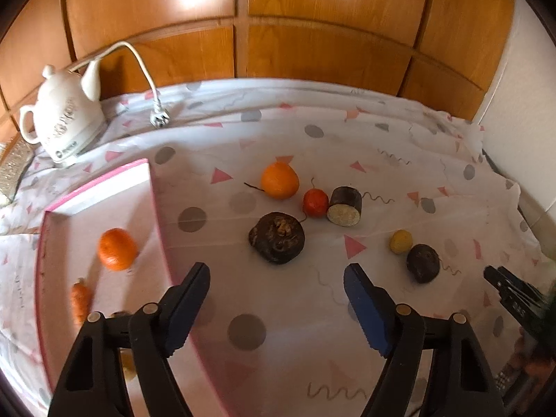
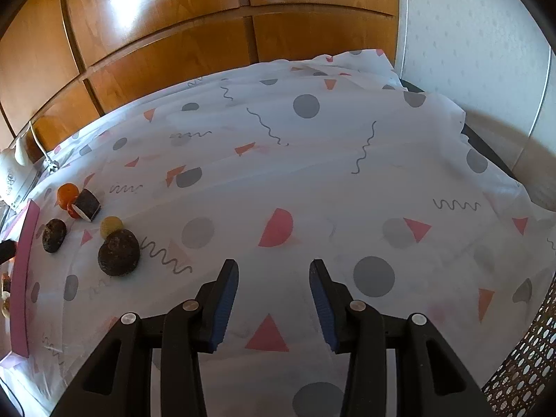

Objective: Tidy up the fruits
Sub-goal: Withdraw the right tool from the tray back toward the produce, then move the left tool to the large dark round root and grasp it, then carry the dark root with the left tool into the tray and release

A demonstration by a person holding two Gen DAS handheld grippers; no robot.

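Left tool (image 1: pixel 277 272) released, dark round fruit (image 1: pixel 277 242) just ahead; right tool (image 2: pixel 274 269) released, holding nothing.

My claws (image 1: pixel 277 278) are matt black plastic with ribbed blue pads (image 1: pixel 365 307). The tablecloth (image 2: pixel 312 160) is thin cloth, the cupboard doors (image 1: pixel 312 52) glossy wood, the kettle (image 1: pixel 64 118) shiny white.

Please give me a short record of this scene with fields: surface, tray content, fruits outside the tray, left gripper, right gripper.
surface: patterned tablecloth
tray content: pink-edged tray holds an orange and a carrot
fruits outside the tray: second orange, red fruit, cut dark piece, two dark round ones, small yellow one
left gripper: open, empty
right gripper: open, empty
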